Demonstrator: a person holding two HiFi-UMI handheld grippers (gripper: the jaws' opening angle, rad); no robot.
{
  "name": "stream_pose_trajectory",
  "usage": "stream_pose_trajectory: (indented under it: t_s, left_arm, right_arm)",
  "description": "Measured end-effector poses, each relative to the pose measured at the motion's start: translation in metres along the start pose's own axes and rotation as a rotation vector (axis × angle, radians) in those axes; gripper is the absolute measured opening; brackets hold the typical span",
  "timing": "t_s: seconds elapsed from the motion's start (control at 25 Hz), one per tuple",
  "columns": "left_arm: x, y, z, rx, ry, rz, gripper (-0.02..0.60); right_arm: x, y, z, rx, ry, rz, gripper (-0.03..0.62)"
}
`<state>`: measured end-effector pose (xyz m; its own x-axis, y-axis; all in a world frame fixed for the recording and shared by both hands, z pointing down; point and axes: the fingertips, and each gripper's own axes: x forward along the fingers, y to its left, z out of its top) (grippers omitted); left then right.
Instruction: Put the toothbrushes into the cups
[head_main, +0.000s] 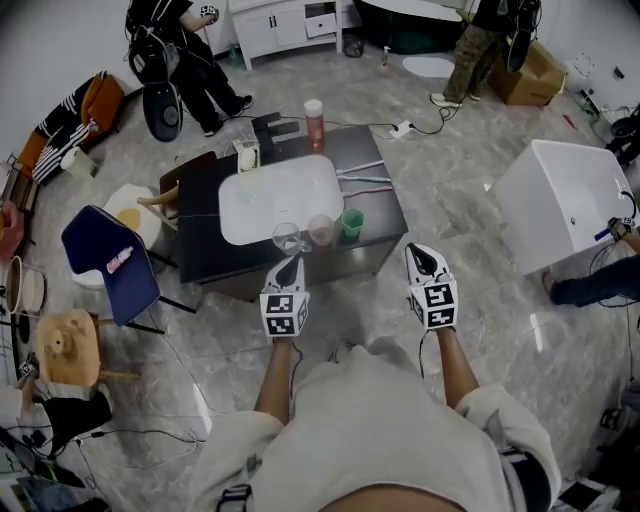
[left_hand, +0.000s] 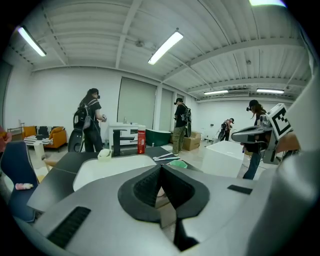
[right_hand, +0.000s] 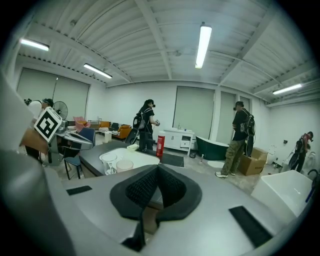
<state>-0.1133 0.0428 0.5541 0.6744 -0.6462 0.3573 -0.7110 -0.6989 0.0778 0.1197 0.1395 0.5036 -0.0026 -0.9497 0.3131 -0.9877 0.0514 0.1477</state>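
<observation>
The left gripper, jaws pressed together on nothing, hovers off the front edge of the dark counter, just short of the white sink. The right gripper, likewise closed and empty, hangs off the counter's front right corner. Two toothbrushes lie side by side on the counter just right of the sink. Their long axes run from the basin's rim towards the counter's right edge, crosswise to the way both grippers point. In front of the sink, towards its right, stand a clear glass, a pale pink cup and a green cup in a row (the glass nearest the left gripper). The toothbrushes lie beyond these cups, ahead and to the right of the left gripper, ahead and slightly left of the right one. The right gripper looks the nearer and better placed, since the cups stand between the left gripper and the brushes. Neither brush is yet in a cup, and either gripper would have to open its jaws before a pick.
</observation>
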Motion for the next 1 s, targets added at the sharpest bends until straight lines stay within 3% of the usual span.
stream_pose_trajectory:
  t_s: [0.4, 1.0]
  left_arm:
    - [0.028, 0.023, 0.02, -0.009, -0.003, -0.001, 0.026]
    - [0.088, 0.059, 0.057, -0.042, 0.018, 0.139, 0.026]
  right_arm:
    - [0.041, -0.01, 0.005, 0.01, 0.023, -0.002, 0.014]
    - [0.155, -0.058, 0.033, 0.002, 0.007, 0.137, 0.014]
